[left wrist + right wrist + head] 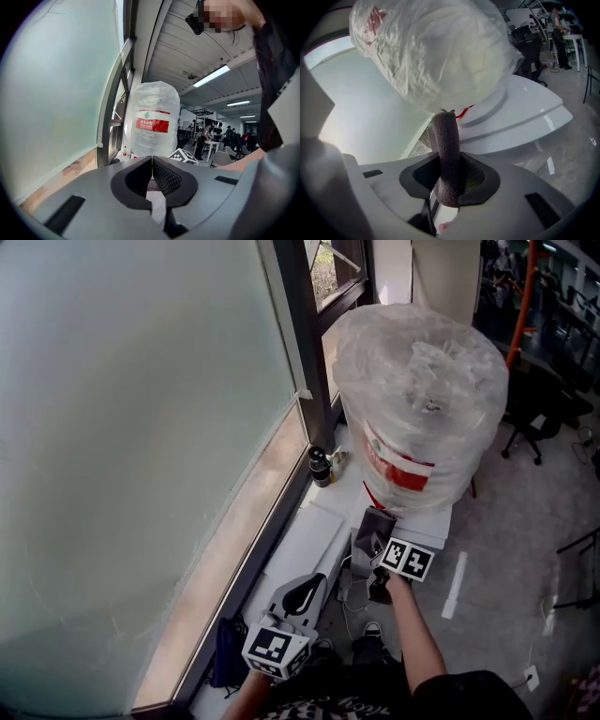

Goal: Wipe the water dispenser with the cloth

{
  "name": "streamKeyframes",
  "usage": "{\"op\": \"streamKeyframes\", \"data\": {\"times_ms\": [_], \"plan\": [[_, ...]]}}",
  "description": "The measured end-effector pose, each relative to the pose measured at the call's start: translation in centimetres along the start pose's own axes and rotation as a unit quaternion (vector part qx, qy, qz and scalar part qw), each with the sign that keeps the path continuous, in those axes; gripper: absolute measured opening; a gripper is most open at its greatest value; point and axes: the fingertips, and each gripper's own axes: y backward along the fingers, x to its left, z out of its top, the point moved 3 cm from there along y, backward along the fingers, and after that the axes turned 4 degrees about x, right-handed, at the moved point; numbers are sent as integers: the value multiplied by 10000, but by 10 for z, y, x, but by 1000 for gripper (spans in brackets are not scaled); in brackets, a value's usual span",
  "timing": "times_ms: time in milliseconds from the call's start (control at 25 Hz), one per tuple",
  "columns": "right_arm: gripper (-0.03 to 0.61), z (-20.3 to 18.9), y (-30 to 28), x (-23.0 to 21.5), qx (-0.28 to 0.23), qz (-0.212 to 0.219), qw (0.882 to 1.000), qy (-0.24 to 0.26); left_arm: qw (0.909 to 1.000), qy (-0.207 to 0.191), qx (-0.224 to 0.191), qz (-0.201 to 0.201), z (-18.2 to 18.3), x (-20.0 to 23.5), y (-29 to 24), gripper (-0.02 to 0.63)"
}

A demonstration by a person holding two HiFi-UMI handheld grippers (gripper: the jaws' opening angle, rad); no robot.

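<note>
The white water dispenser (pixel 412 517) stands by the window, topped by a big bottle wrapped in clear plastic (pixel 422 399) with a red label. My right gripper (pixel 375 532) is shut on a folded grey-brown cloth (pixel 447 154), held just below the bottle at the dispenser's top front edge (pixel 520 112). The cloth sticks up between the jaws, close to the bottle's underside (pixel 440 56). My left gripper (pixel 302 594) hangs lower and to the left, shut with nothing between its pads; ahead of it in the left gripper view stands the wrapped bottle (pixel 154 119).
A frosted glass window (pixel 141 427) with a dark frame (pixel 305 352) runs along the left. A small dark bottle (pixel 321 467) sits on the sill beside the dispenser. Office chairs (pixel 530 409), desks and people (pixel 204 140) fill the room to the right.
</note>
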Motion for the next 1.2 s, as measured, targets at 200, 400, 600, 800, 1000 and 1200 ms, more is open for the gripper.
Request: {"op": "streamKeyframes", "data": {"times_ms": [200,400,600,800,1000,1200], "plan": [[114,6,30,-35,-293,-376,9986,-244,9987,-112,20,-490,-4,-6,-6,18],[114,15,67,-79,-546,-800,9945,-398,9953,-201,32,-945,-8,-19,-14,18],[114,21,101,-123,-771,-1137,9886,-612,9913,-334,2,-1270,-6,-33,-23,18],[114,26,127,-159,-880,-1416,9838,-664,9877,-433,11,-1499,-8,-44,-32,18],[114,31,140,-158,-790,-1528,9850,-151,9863,-366,31,-1611,-9,-48,-35,18],[114,8,140,-118,-727,-1246,9893,230,9863,-375,-4,-1605,-14,-38,-30,18]]}}
